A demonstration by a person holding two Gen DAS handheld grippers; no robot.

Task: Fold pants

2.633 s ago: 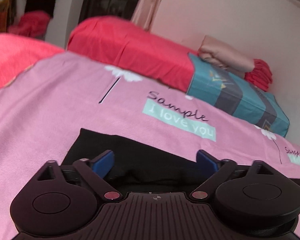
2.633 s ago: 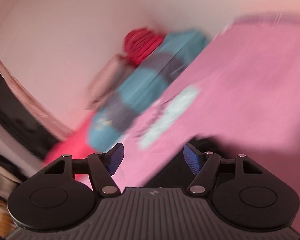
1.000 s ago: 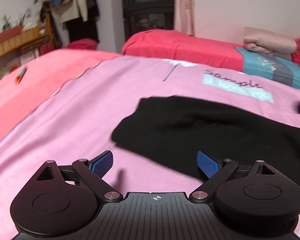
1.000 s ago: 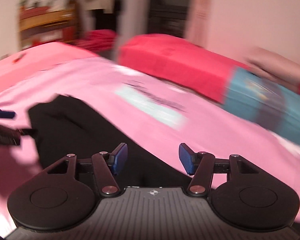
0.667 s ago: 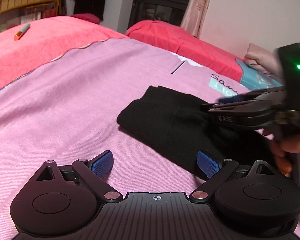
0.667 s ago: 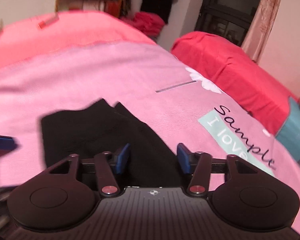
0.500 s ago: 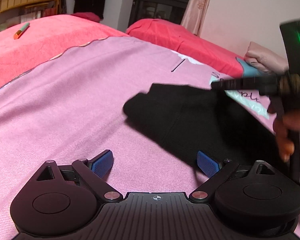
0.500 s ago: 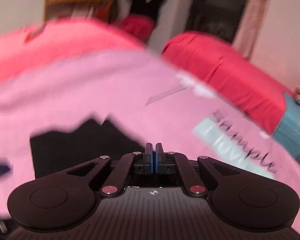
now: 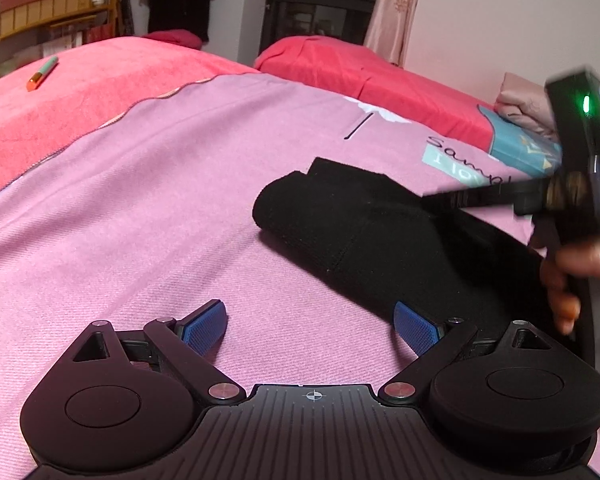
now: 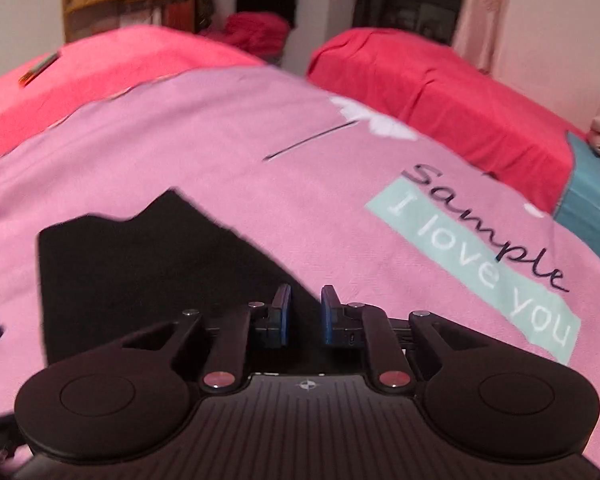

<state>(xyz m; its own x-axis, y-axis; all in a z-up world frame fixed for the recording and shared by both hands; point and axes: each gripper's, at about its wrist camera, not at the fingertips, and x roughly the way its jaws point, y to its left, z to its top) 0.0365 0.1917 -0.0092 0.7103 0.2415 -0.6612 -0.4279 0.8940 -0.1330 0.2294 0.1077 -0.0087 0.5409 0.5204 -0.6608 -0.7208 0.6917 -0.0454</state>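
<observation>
The right claw [image 10: 305, 308] is seen with its jaws parting again after having been pressed together half a second ago; nothing is pinched, and the far edge of the black pants [image 10: 148, 272] lies just beneath. The left claw [image 9: 310, 322] is held spread and empty over the pink bedspread [image 9: 140, 208], by the pants' near edge. The pants lie bundled on the bed, right of centre. A released fold is suggested, with tidying likely left.
</observation>
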